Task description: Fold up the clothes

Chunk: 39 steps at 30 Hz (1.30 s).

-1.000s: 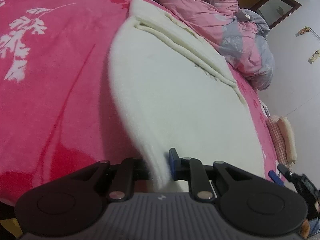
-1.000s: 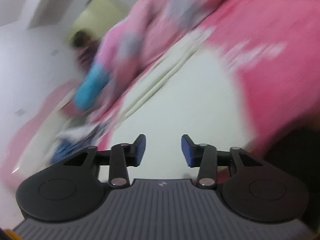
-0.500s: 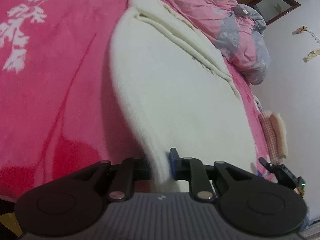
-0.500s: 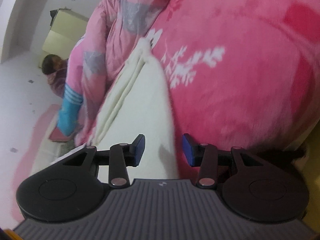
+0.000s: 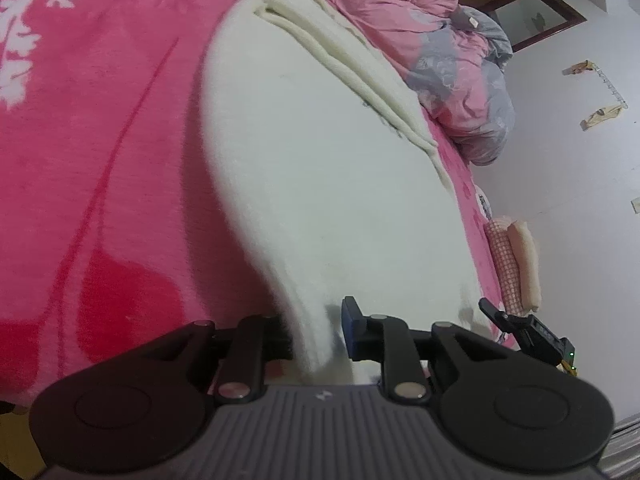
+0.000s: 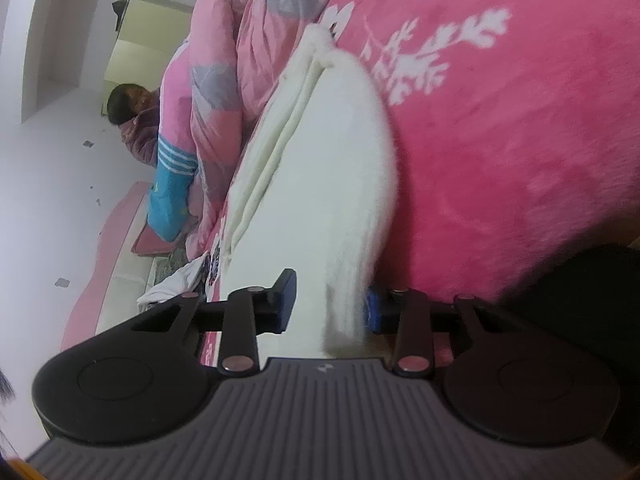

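The left gripper (image 5: 318, 330) had the near left edge of the white garment (image 5: 320, 168) standing up between its fingers; its jaws were opening, and a gap showed between the cloth and the blue right-hand pad, while the other pad was hidden behind the fold. The right gripper (image 6: 330, 306) had the garment's (image 6: 320, 184) near right edge between its fingers too, and its jaws were closing, though a clear gap remained on the left-hand side and the cloth only brushed the right pad.

The garment lay flat on the pink bedspread (image 5: 100, 140), stretching away from both grippers, with folded layers stacked along its far edge. Beyond that far edge a rumpled pink and grey quilt (image 5: 448, 52) crowded close. To the left of the garment in the left wrist view, the bedspread (image 6: 520, 140) lay open and bare. In the right wrist view a person (image 6: 136, 116) sat past the bed, by the wall.
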Motion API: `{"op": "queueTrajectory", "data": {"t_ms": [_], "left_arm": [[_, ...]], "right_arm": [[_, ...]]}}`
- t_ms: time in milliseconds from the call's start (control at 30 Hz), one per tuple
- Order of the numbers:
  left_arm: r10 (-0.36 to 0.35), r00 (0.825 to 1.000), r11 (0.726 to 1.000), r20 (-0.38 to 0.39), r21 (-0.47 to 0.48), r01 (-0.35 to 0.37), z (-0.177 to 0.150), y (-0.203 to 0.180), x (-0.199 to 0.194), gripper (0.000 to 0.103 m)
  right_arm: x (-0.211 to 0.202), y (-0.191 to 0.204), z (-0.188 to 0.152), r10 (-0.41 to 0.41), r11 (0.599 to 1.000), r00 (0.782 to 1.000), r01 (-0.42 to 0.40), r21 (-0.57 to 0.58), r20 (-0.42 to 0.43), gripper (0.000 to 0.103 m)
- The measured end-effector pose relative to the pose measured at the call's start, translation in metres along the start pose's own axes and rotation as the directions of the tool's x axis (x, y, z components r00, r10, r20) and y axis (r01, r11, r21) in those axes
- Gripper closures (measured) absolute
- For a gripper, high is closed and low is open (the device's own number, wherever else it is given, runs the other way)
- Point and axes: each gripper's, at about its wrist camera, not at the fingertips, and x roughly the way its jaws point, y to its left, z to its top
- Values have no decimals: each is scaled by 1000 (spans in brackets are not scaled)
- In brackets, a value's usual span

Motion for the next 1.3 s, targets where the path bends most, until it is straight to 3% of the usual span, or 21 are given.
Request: {"op": "queueTrajectory", "data": {"t_ms": [433, 567, 667, 833, 1100, 1300], "left_arm": [[-83, 997, 993, -4, -88, 82, 6, 21, 6, 80], [-52, 999, 997, 9, -54, 53, 4, 12, 8, 83], [15, 999, 1000, 33, -3, -15, 1, 3, 6, 94], [95, 990, 988, 106, 108, -107, -9, -22, -5, 97], [24, 983, 981, 184, 183, -58, -16, -38, -44, 99], [-15, 977, 975, 214, 222, -33, -21, -46, -67, 99]], "right_arm": [[5, -8, -12, -20, 997, 999, 17, 77, 38, 77], [16, -6, -14, -13, 997, 999, 10, 71, 41, 79], [19, -1, -14, -41, 999, 998, 39, 31, 46, 92], [10, 18, -18, -57, 995, 992, 66, -78, 108, 95], [-16, 57, -22, 23, 976, 981, 20, -218, 194, 97], [-30, 64, -24, 61, 970, 976, -9, -243, 208, 97]]}}
